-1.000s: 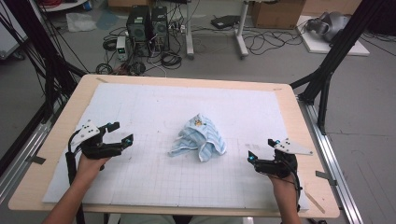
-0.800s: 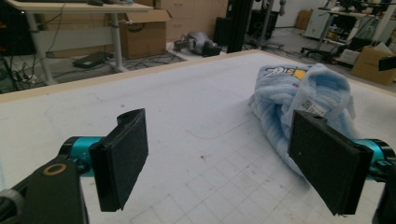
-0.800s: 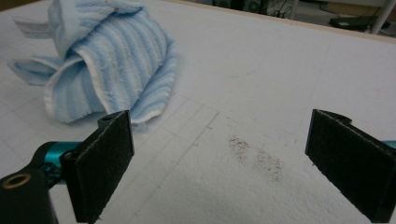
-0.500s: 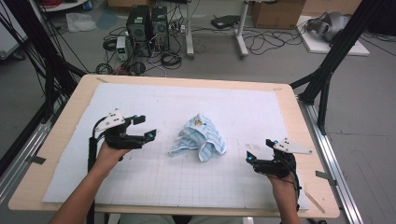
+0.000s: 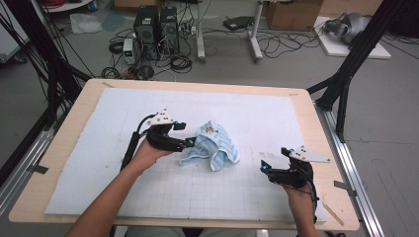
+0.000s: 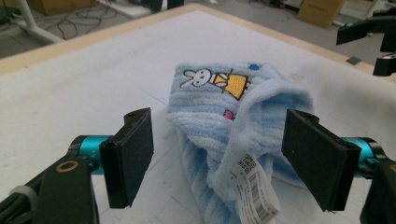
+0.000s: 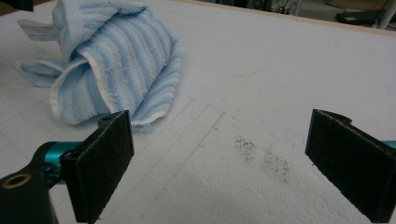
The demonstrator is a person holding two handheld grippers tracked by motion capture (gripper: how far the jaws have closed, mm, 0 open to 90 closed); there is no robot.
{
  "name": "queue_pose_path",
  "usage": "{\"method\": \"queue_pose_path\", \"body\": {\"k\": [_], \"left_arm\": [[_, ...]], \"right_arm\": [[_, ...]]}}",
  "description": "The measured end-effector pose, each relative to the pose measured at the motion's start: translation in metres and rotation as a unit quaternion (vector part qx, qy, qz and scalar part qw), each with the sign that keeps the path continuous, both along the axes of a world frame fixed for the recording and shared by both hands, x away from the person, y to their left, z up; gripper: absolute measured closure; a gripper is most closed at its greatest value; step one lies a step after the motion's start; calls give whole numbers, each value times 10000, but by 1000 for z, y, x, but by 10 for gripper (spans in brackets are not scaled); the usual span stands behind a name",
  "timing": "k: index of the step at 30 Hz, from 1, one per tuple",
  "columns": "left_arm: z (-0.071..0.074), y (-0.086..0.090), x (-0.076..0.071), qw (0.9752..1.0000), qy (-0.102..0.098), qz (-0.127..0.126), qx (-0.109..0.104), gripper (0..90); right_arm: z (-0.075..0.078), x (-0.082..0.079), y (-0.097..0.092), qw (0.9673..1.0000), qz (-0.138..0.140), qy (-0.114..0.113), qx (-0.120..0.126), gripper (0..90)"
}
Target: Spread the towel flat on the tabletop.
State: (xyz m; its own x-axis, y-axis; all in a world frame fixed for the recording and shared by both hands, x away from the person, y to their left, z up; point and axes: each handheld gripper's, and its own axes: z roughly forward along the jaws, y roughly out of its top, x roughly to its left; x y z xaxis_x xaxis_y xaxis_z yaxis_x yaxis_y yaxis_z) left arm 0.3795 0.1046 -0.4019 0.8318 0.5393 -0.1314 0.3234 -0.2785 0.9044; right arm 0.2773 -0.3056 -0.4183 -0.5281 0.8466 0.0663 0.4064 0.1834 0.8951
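One crumpled blue towel (image 5: 213, 147) lies on one white mat (image 5: 257, 113) covering one tabletop (image 5: 84, 106), with two grippers, left gripper (image 5: 185, 136) and right gripper (image 5: 274, 159).

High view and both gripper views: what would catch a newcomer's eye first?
The crumpled light-blue striped towel at the middle of the white gridded mat, its rabbit embroidery and barcode tag plain in the left gripper view. The left tongs have been closing, their open jaws either side of its edge; the right tongs wait open, apart.
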Motion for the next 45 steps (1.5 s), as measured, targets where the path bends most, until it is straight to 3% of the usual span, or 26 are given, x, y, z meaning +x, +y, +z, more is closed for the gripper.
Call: {"method": "queue_pose_path", "body": {"k": [3, 7, 10, 12, 20, 25, 29, 38, 45], "left_arm": [[-3, -4, 2, 10000, 10, -41, 55, 350], [-3, -8, 1, 9994, -244, -139, 220, 593], [0, -7, 0, 9990, -373, -187, 144, 782], [1, -6, 0, 9989, -394, -244, 53, 845], [12, 6, -4, 9982, -484, -274, -223, 867], [24, 25, -8, 9964, -572, -162, -606, 867], [29, 45, -11, 9951, -621, -37, -772, 867], [27, 90, -15, 9935, -659, 374, -844, 867], [21, 122, -17, 9920, -663, 801, -716, 867]], "right_arm": [[0, 0, 0, 10000, -2, 2, 11, 69], [0, 0, -1, 10000, -4, 28, 20, 69], [-1, 0, -1, 10000, 6, 32, 3, 69], [-1, 0, -1, 10000, -1, 32, -1, 69], [-1, 1, -1, 10000, -21, 40, -3, 69], [-1, 1, -1, 10000, -30, 70, 29, 69], [-2, 1, 0, 10000, -14, 83, 24, 69], [-3, 2, 2, 9999, -19, 126, 23, 69], [-3, 3, 5, 9999, 16, 144, 24, 69]]}}
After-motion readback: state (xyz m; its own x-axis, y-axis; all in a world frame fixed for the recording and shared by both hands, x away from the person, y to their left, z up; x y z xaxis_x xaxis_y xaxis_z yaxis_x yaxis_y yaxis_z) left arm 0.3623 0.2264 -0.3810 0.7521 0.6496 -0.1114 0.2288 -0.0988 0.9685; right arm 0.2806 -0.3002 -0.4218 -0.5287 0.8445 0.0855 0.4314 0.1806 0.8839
